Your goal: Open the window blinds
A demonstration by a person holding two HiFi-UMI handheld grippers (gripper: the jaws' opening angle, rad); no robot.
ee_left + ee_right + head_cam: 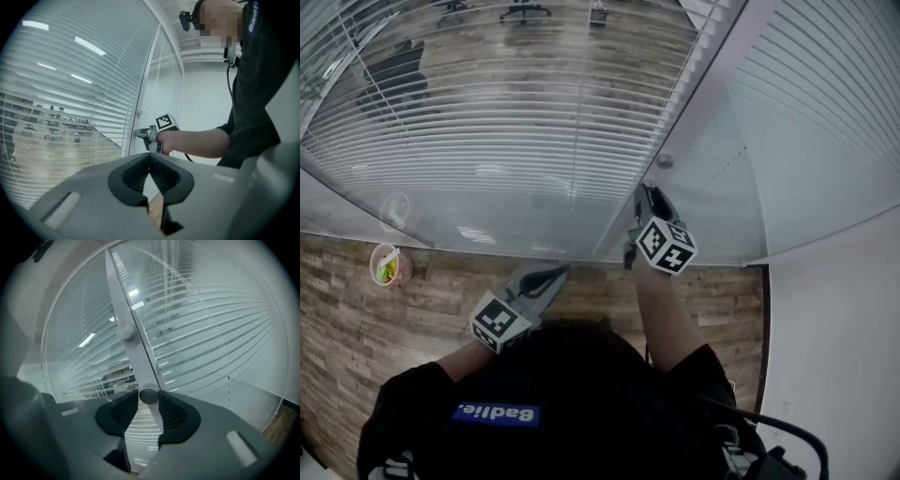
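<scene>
**While my right fingers grip the blind knob, my left are shut and empty**

Where the white frame post runs up between two glass panes, my right gripper is pressed in close against it. Its fingers have a small round knob between their tips, and the pads touch it on both sides, so I have hold of it. A second knob sits higher on the same post, clear of my grip.

The blinds hang behind the glass to either side of the post. On the left pane the slats lie flat enough that I can see a room with chairs through them; the right pane shows only pale slats.

My left gripper is lower and to the left of the right one, near the glass but touching nothing. Its fingers meet at the tips with nothing between them.

Down on the wooden floor, near the foot of the left pane, stands a cup.
</scene>
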